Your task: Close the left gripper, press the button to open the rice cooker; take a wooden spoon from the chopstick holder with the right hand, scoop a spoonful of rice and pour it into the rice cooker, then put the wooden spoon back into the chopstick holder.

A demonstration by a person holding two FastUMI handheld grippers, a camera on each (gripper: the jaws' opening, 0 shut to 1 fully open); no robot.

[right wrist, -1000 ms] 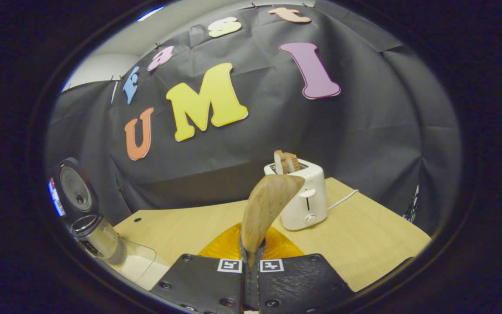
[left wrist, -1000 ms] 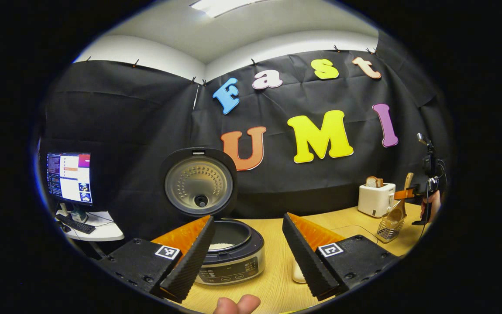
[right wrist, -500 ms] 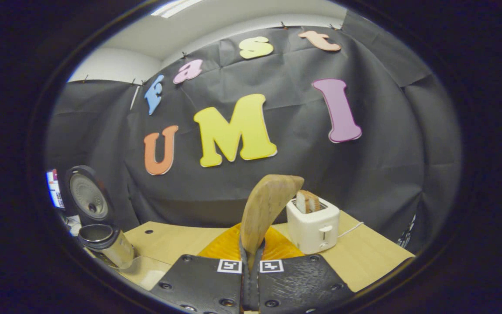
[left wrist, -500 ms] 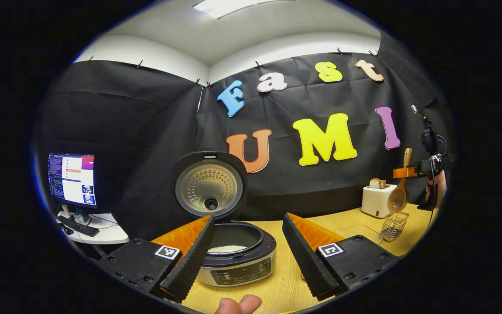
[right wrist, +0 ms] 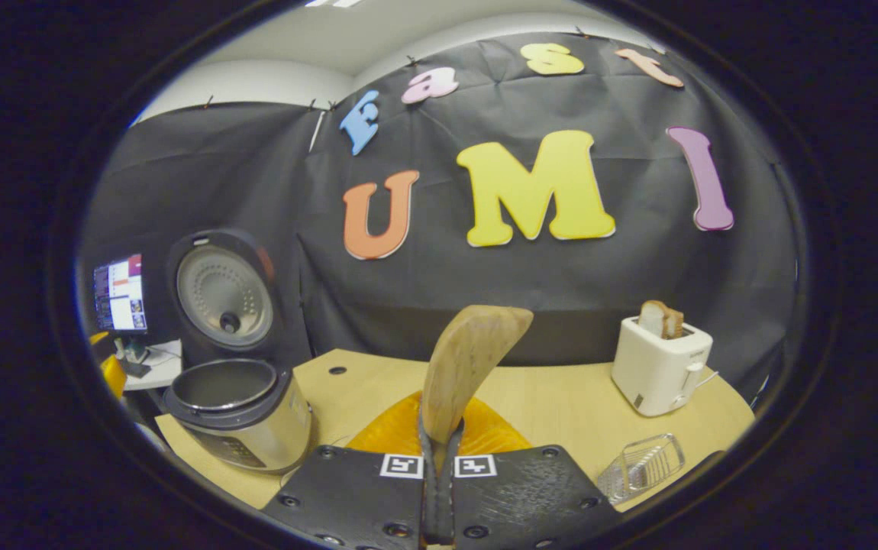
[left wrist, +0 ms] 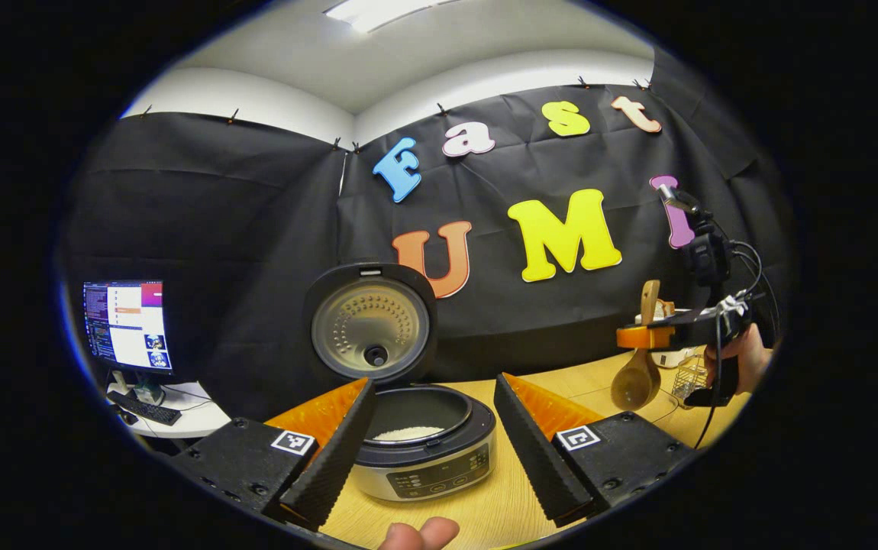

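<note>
The right gripper (right wrist: 439,466) is pinched tight on the handle of the wooden spoon (right wrist: 463,365), both fingers pressing on it, the handle end poking up between them in the right gripper view. In the left gripper view that same gripper hangs over the right end of the bench (left wrist: 485,508), the spoon's bowl dangling below it, with a hand (left wrist: 740,363) behind it.

A second ago the bowl was still down in the chopstick holder (right wrist: 641,466); now the spoon is right out of it and in the air, and the wire holder sits by itself near the bench's front right corner, in front of the toaster (right wrist: 660,365). So the taking-out looks done to me, and the scoop comes next.

The right gripper has also turned leftward: the rice cooker (right wrist: 239,412), a small shape at the edge of its view a moment back, is now much bigger and closer to the middle, at the bench's left end with its lid (right wrist: 224,292) standing open. In the left gripper view white rice shows inside the pot.

The left gripper (left wrist: 431,447) has barely shifted; its fingers are spread wide either side of the cooker, touching nothing. I can't make out the rice supply to scoop from.
</note>
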